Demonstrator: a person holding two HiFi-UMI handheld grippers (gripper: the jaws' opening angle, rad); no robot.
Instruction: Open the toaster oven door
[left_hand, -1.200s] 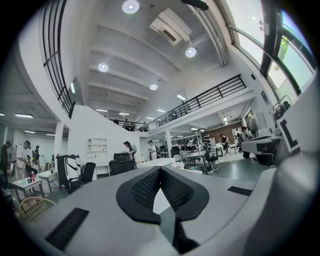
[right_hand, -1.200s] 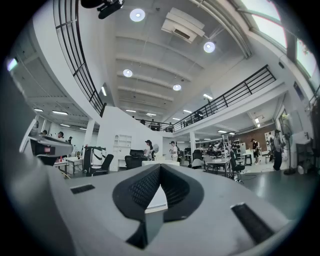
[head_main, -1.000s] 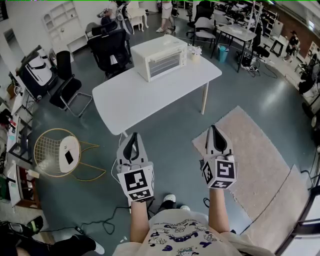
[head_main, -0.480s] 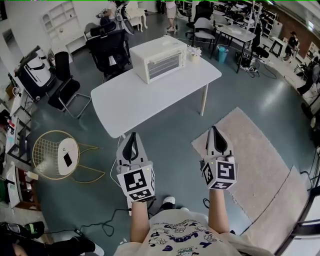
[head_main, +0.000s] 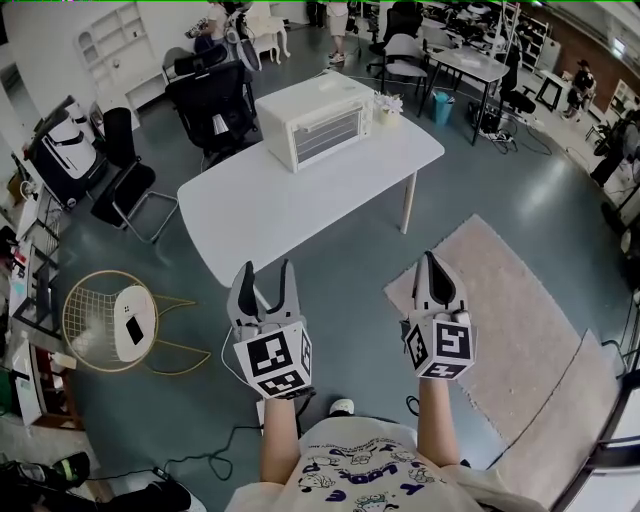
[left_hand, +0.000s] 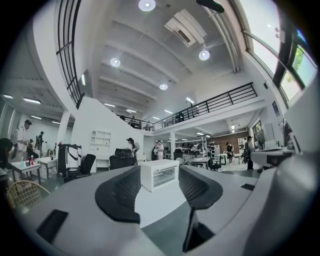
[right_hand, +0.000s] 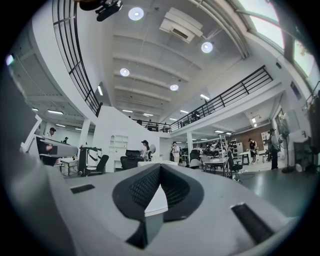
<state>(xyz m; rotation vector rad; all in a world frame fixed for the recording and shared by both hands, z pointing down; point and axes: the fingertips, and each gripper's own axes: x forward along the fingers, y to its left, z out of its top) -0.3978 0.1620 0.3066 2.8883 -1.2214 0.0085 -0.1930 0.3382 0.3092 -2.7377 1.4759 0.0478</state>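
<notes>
The white toaster oven stands with its door closed at the far end of a white table. In the left gripper view the toaster oven shows far off between the jaws. My left gripper hovers over the floor, well short of the table; its jaws are opening, spread wide, with nothing between them. My right gripper hangs level with it to the right, shut and empty. In the right gripper view my right gripper has its tips touching.
Black office chairs stand behind the table and at its left. A gold wire side table sits at the left. A beige rug lies to the right. Cables trail near my feet. People stand at the back.
The left gripper's jaws have gone from shut to spread wide. The view has shifted slightly toward the table. The right gripper has stayed shut and in place.
</notes>
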